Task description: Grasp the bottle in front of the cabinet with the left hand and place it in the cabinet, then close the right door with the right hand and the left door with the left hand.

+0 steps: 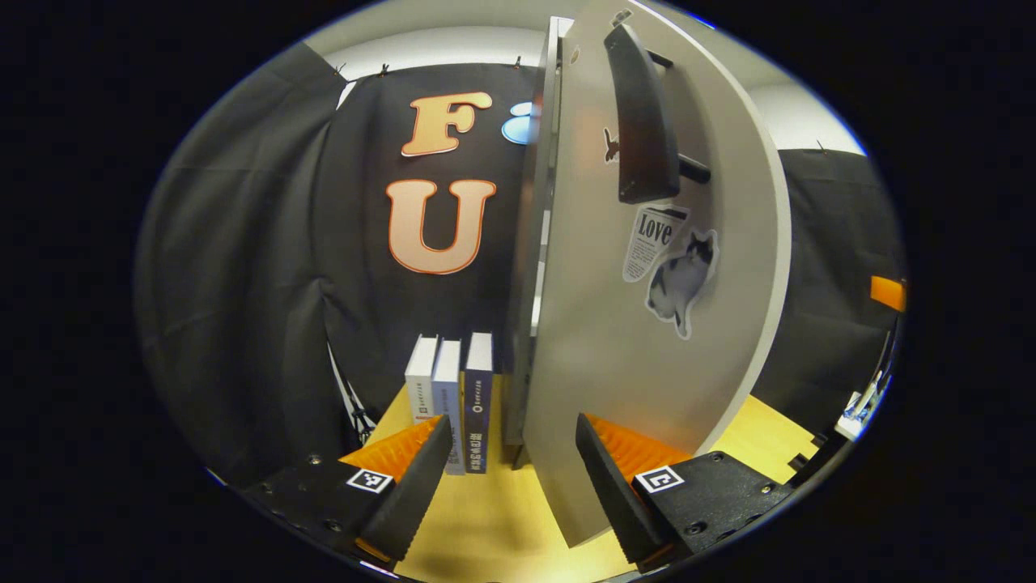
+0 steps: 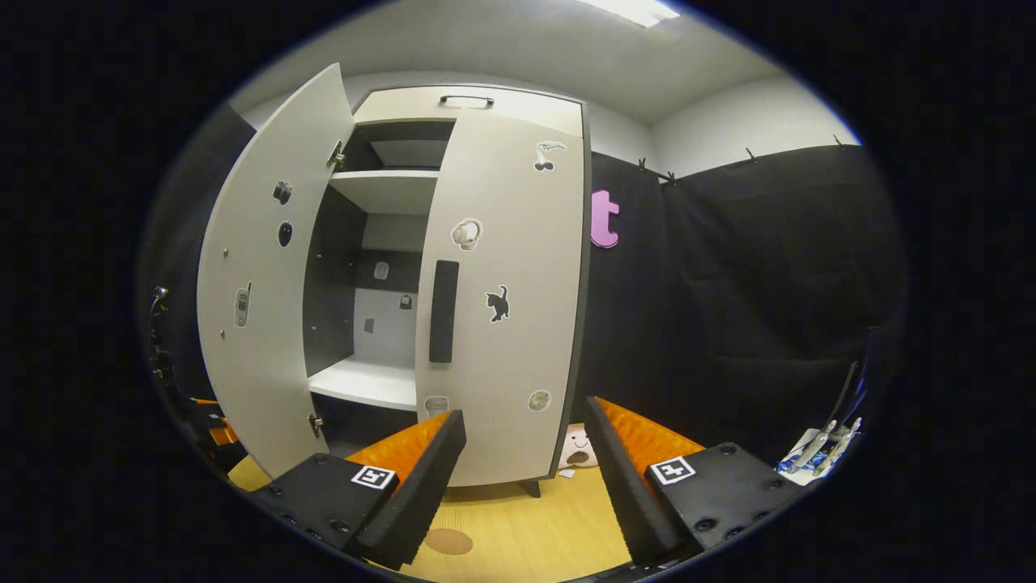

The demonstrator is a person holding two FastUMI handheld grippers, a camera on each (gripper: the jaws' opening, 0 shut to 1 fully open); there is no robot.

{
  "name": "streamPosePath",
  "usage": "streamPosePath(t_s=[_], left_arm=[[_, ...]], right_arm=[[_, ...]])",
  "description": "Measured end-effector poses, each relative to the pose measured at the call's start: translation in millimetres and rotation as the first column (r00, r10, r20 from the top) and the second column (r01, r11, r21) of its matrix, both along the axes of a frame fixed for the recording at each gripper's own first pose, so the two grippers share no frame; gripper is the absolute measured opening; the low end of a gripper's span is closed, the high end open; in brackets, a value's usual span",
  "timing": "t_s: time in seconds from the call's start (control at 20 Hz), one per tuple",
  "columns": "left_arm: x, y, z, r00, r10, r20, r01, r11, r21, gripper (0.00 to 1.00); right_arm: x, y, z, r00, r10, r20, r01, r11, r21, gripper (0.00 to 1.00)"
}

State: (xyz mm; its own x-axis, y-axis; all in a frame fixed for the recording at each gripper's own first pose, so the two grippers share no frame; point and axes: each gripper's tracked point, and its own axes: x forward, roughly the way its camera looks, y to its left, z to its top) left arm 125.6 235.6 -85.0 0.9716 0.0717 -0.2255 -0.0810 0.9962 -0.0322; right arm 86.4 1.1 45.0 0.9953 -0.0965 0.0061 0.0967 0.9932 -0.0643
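The pale cabinet (image 2: 486,101) stands on the wooden table. Its right door (image 2: 502,324), with a black handle (image 2: 443,312), lies flat against the front. Its left door (image 2: 259,308) is swung wide open, showing a white shelf (image 2: 364,380) inside. My right gripper (image 2: 526,413) is open in front of the right door, apart from it. In the left gripper view the left door (image 1: 647,348) is close, seen from its outer face, with its black handle (image 1: 643,121) high up. My left gripper (image 1: 511,425) is open, and the door's lower edge reaches down between its fingers.
Three upright books (image 1: 453,397) stand on the table (image 1: 486,526) left of the cabinet. A small pink figure (image 2: 576,449) sits at the cabinet's right foot. A brown round mark (image 2: 449,541) is on the table. Small items (image 2: 821,449) lie at the far right.
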Motion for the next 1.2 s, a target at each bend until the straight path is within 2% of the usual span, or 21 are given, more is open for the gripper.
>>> streamPosePath(t_s=[0.25,0.45,0.5,0.6,0.65,0.8,0.85,0.9,1.05,1.1,1.2], left_arm=[[12.6,-22.4,1.7,1.0,-0.001,0.0,0.001,0.998,0.058,0.93],[20.1,-38.8,-5.7,0.999,0.032,-0.009,-0.031,0.999,0.027,0.94],[23.4,-41.8,-6.6,0.999,0.041,-0.01,-0.041,0.999,0.024,0.94],[28.5,-43.1,-7.5,0.997,0.072,-0.013,-0.072,0.997,0.029,0.94],[31.9,-44.1,-10.0,0.996,0.088,-0.016,-0.087,0.996,0.028,0.94],[41.6,-47.5,-11.4,0.993,0.12,-0.016,-0.12,0.992,0.026,0.94],[45.0,-49.7,-12.3,0.992,0.127,-0.015,-0.127,0.992,0.024,0.94],[47.2,-53.3,-12.4,0.991,0.132,-0.013,-0.132,0.991,0.022,0.94],[60.6,-68.9,-14.7,0.992,0.129,-0.012,-0.128,0.991,0.028,0.94],[66.8,-76.1,-15.8,0.993,0.118,-0.012,-0.118,0.993,0.029,0.94],[84.3,-95.7,-19.4,0.997,0.082,-0.012,-0.081,0.997,0.015,0.94]], right_arm=[[30.0,-13.2,4.7,0.999,0.052,0.01,-0.051,0.998,-0.044,0.98],[55.3,-19.0,5.8,0.993,0.114,0.015,-0.113,0.992,-0.053,0.98],[61.0,-22.2,6.8,0.992,0.125,0.018,-0.124,0.991,-0.059,0.94],[70.5,-29.4,8.1,0.989,0.143,0.024,-0.141,0.987,-0.07,0.94],[75.4,-33.8,8.0,0.988,0.15,0.024,-0.148,0.986,-0.075,0.98],[87.8,-46.4,7.8,0.985,0.171,0.025,-0.168,0.982,-0.08,0.94],[91.9,-50.5,7.0,0.984,0.177,0.024,-0.175,0.981,-0.082,1.0],[96.5,-54.5,6.9,0.983,0.182,0.024,-0.179,0.98,-0.084,0.98],[108.4,-66.2,5.5,0.981,0.194,0.027,-0.19,0.977,-0.093,0.98],[112.5,-69.4,4.8,0.98,0.197,0.026,-0.194,0.977,-0.093,0.94],[120.7,-77.3,2.2,0.979,0.203,0.022,-0.2,0.976,-0.085,0.98]])
